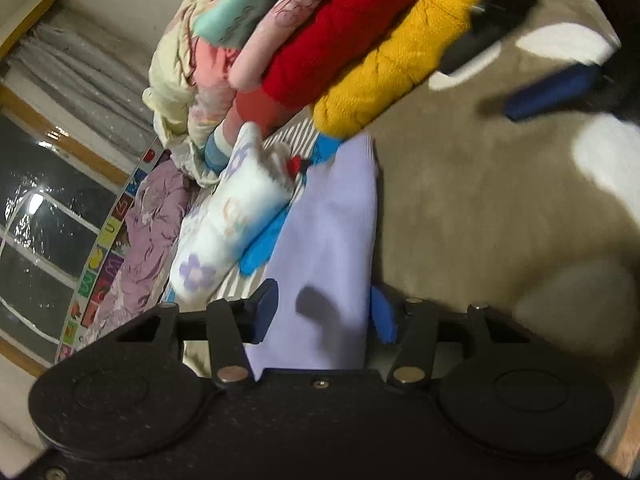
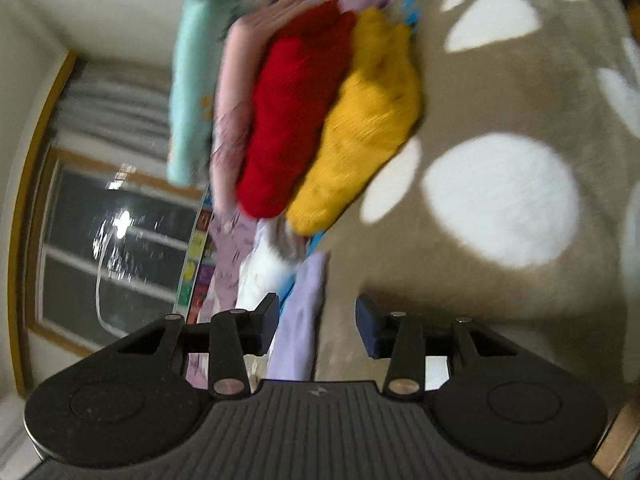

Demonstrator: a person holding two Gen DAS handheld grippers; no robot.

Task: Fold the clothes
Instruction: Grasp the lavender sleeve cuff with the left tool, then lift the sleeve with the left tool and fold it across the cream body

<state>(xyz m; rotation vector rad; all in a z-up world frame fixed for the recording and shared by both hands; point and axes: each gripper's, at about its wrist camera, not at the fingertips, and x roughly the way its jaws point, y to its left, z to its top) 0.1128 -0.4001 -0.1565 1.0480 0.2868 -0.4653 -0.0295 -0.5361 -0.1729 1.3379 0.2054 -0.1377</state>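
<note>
On the far left there is a dark window [image 1: 44, 216] with a gray curtain [image 1: 80, 68] above it, and next to that a purple flowery quilt [image 1: 148, 224] lies along the edge of the bed. Then comes a white sock with purple flowers [image 1: 224, 224] and something bright blue [image 1: 264, 244] under it. In the middle, the left claw [image 1: 324, 312] has its two fingers spread on each side of a light purple cloth [image 1: 336, 232], which runs right between them; it looks like the claw is about to pinch it, but I cannot tell if it is squeezing yet. Above, a neat pile of folded clothes sits in a row: a mint one [image 1: 236, 4], a pink one [image 1: 280, 20], a red sweater [image 1: 340, 36] and a yellow sweater [image 1: 388, 64]. So some clothes already lie folded, and the purple cloth seems to be the one being worked on. The right claw [image 2: 316, 320] is let go and holds nothing; the purple cloth [image 2: 300, 320] lies just by its left finger. Next, a good grip on the cloth's edge is needed so it can be folded flat. The sock and the pile sit close, so they could get bumped. On the right is the tan blanket with white spots [image 2: 500, 200], with room to fold on
</note>
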